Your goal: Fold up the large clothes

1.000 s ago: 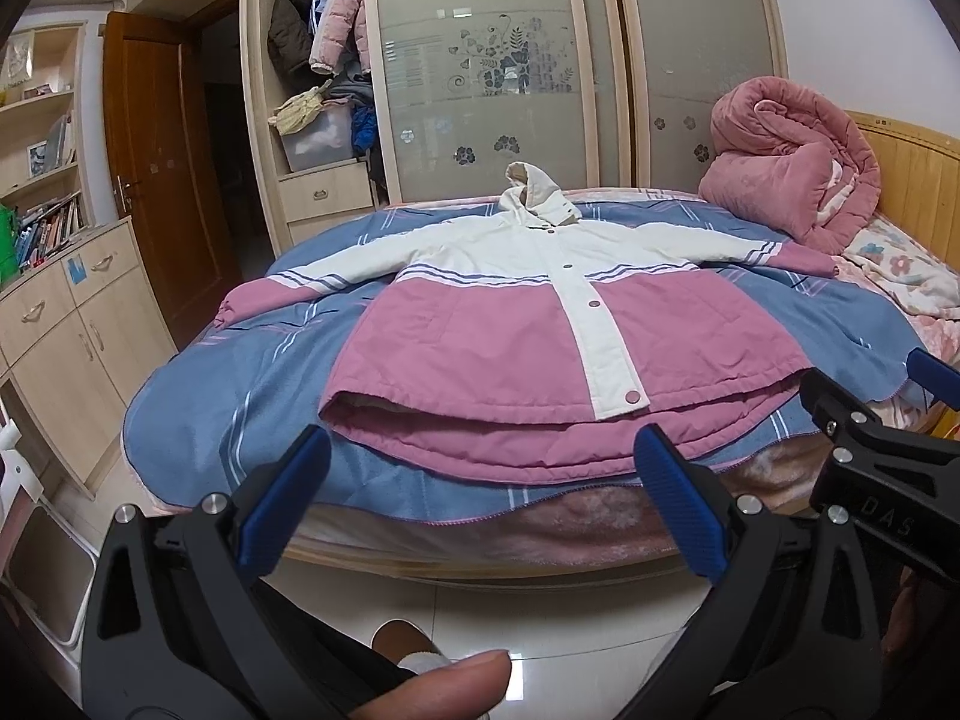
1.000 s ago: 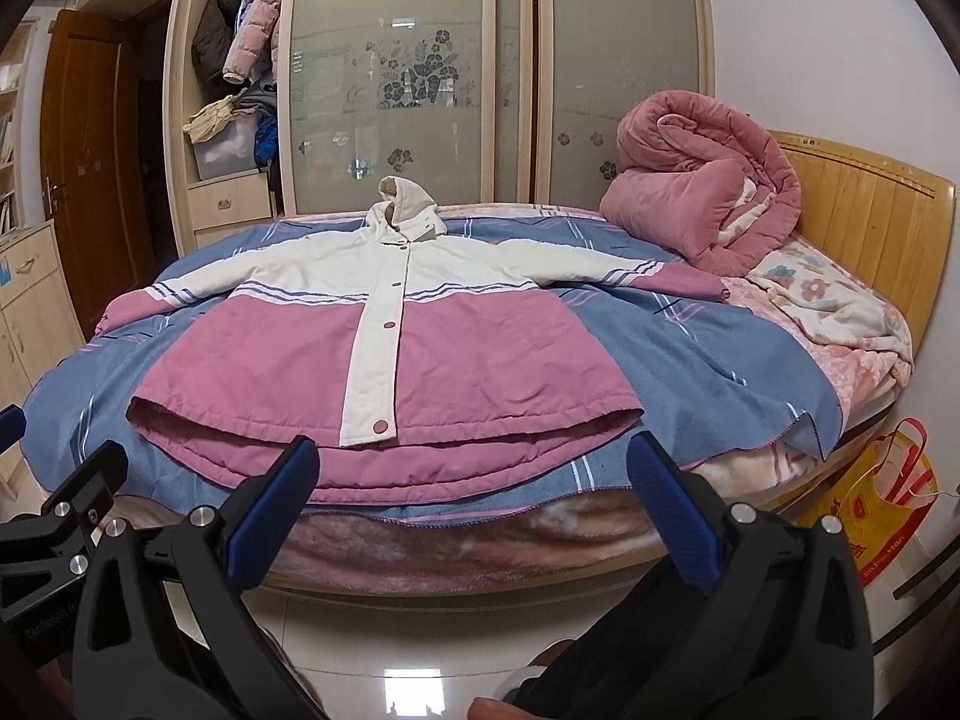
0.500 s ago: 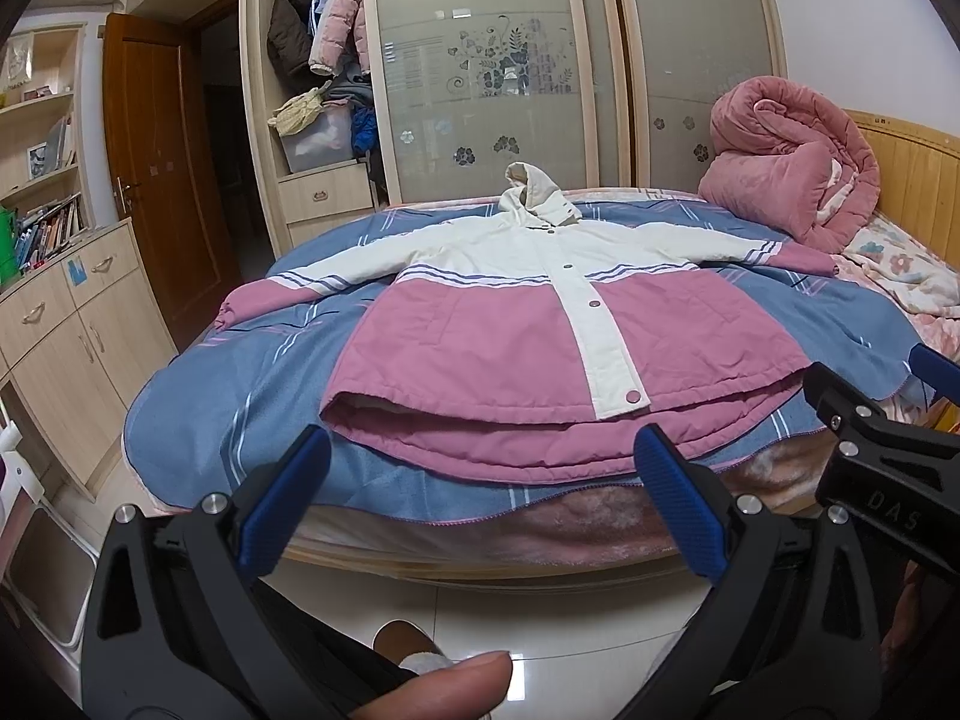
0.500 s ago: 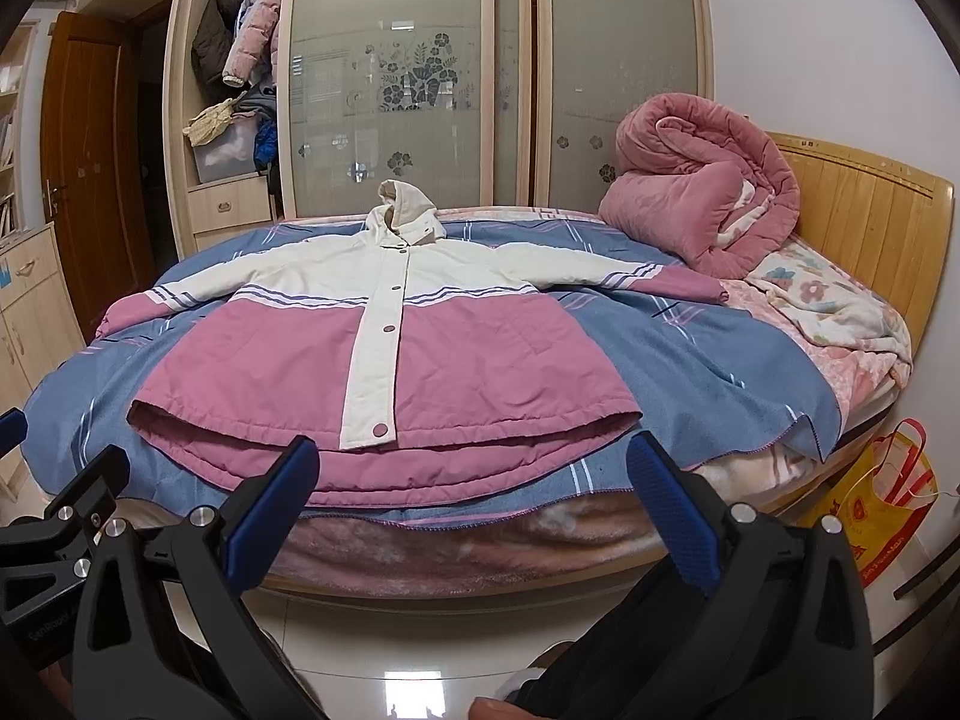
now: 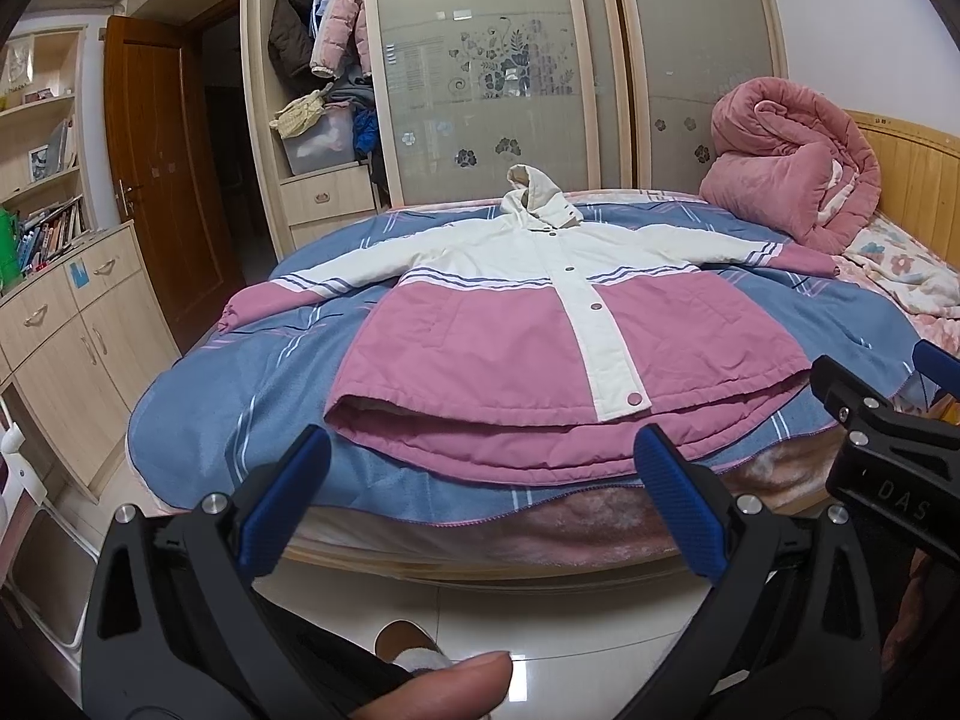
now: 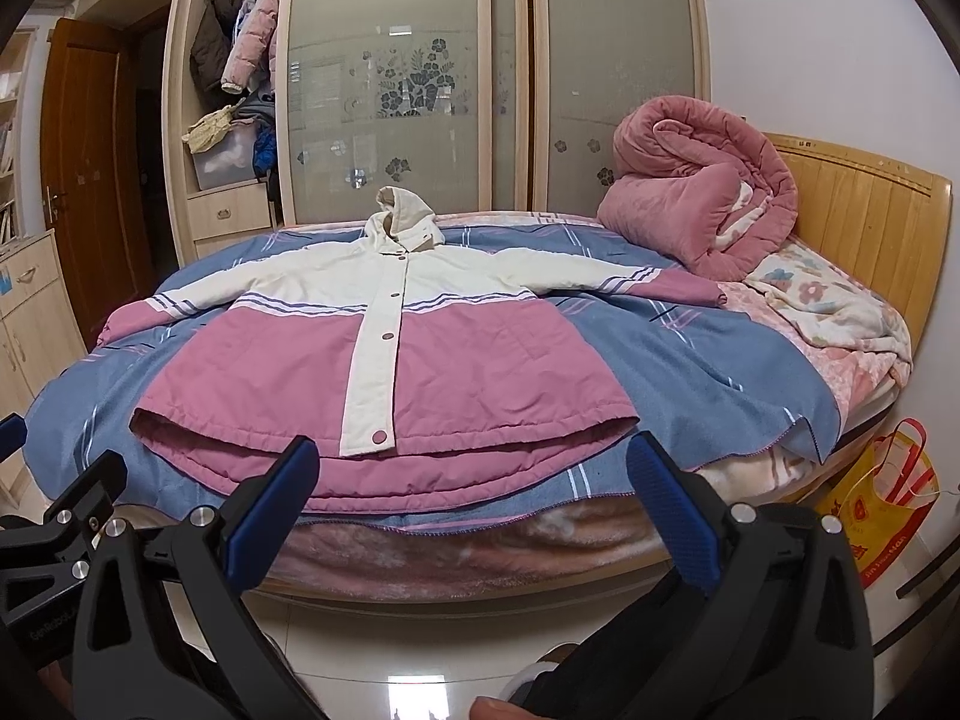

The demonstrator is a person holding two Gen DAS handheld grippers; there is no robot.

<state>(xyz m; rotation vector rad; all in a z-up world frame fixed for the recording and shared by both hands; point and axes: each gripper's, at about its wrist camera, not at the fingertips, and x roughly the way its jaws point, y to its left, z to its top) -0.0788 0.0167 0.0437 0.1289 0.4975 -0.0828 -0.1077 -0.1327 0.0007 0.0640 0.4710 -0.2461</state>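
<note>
A pink and white hooded jacket (image 5: 540, 336) lies flat, front up, sleeves spread, on a blue striped bedspread (image 5: 240, 396); it also shows in the right wrist view (image 6: 384, 348). My left gripper (image 5: 480, 456) is open and empty, held off the bed's near edge just short of the jacket hem. My right gripper (image 6: 474, 456) is open and empty, likewise in front of the hem. The right gripper's body shows at the right edge of the left wrist view (image 5: 888, 438).
A rolled pink quilt (image 6: 696, 210) sits at the bed's far right by the wooden headboard (image 6: 864, 222). A wardrobe with sliding doors (image 6: 492, 78) stands behind the bed. Cabinets (image 5: 54, 336) line the left wall. A yellow bag (image 6: 882, 498) stands on the tiled floor at right.
Both grippers have eased slightly closer to the bed edge; the jacket has not moved.
</note>
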